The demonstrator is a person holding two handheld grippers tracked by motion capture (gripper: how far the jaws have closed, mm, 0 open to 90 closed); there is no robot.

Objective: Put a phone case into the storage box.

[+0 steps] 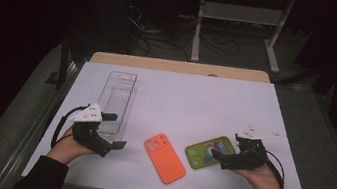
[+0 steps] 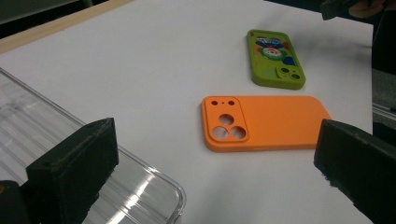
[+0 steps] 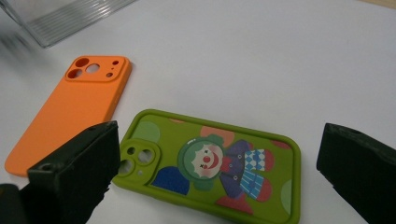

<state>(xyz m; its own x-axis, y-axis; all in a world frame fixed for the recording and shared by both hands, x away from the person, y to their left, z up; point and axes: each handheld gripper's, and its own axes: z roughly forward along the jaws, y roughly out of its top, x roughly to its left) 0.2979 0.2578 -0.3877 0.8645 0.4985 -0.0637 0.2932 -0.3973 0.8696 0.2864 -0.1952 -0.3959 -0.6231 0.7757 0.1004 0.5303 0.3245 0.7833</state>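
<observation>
A white table holds three things; a clear plastic tray lies on the left side, an orange phone case lies near the middle, and a green phone case lies to the right of it. The two cases are near each other but do not touch.

The orange phone case lies flat with its back up; its camera holes point away from the person. The green phone case also lies flat with its back up; it has a clown picture on it, with round spots of color around the clown.

The right gripper is held in the person's right hand, low over the table; its jaws are wide apart and grab nothing; in the right gripper view the green phone case sits between the two black jaws, just in front of them.

The left gripper is held in the left hand, at the near end of the clear plastic tray; its jaws are spread apart too and hold nothing; in the left gripper view the orange phone case lies ahead, between the jaws, and a corner of the tray is just beside the left jaw.
</observation>
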